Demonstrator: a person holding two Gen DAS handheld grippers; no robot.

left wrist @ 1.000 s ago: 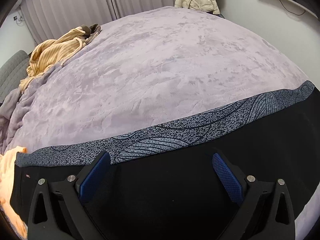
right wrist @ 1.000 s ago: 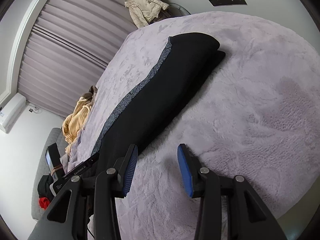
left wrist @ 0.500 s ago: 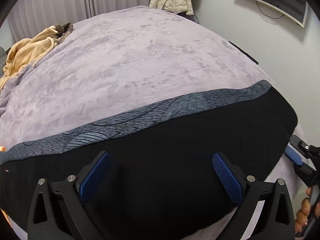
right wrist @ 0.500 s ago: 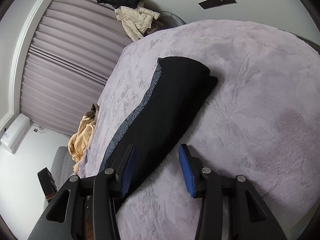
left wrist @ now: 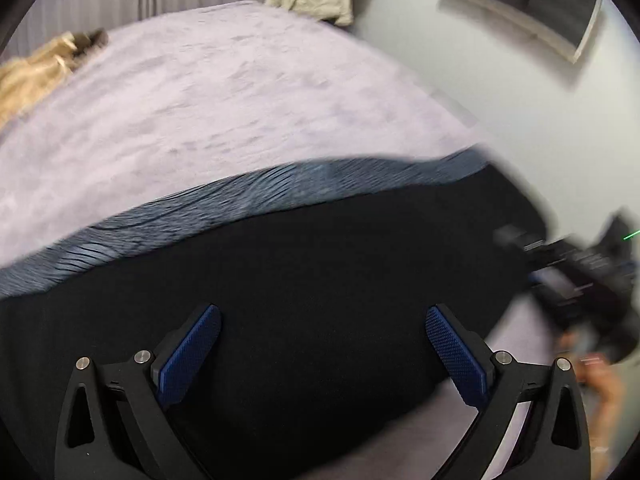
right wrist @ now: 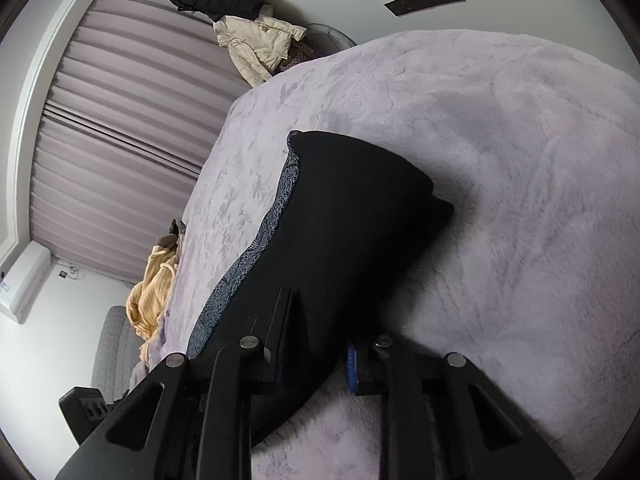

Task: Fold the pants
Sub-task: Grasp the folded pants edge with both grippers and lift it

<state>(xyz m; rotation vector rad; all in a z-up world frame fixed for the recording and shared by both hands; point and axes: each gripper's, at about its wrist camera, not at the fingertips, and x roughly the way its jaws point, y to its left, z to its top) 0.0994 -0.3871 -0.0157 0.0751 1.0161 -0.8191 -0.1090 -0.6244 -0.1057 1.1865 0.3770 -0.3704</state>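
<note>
Whereas spread half a second ago, right gripper (right wrist: 316,356) now pinching pants (right wrist: 340,240) edge; left gripper (left wrist: 322,344) spread above, fold lift next.

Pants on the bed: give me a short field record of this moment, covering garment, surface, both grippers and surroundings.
garment: black pants with a patterned grey side band, lying lengthwise
surface: lilac plush blanket on the bed
left gripper: open, over the black fabric, holding nothing
right gripper: shut on the pants' near end
surroundings: yellow striped garment at the far bed edge; cream jacket hanging by the curtains
image quality: left wrist view motion-blurred
</note>
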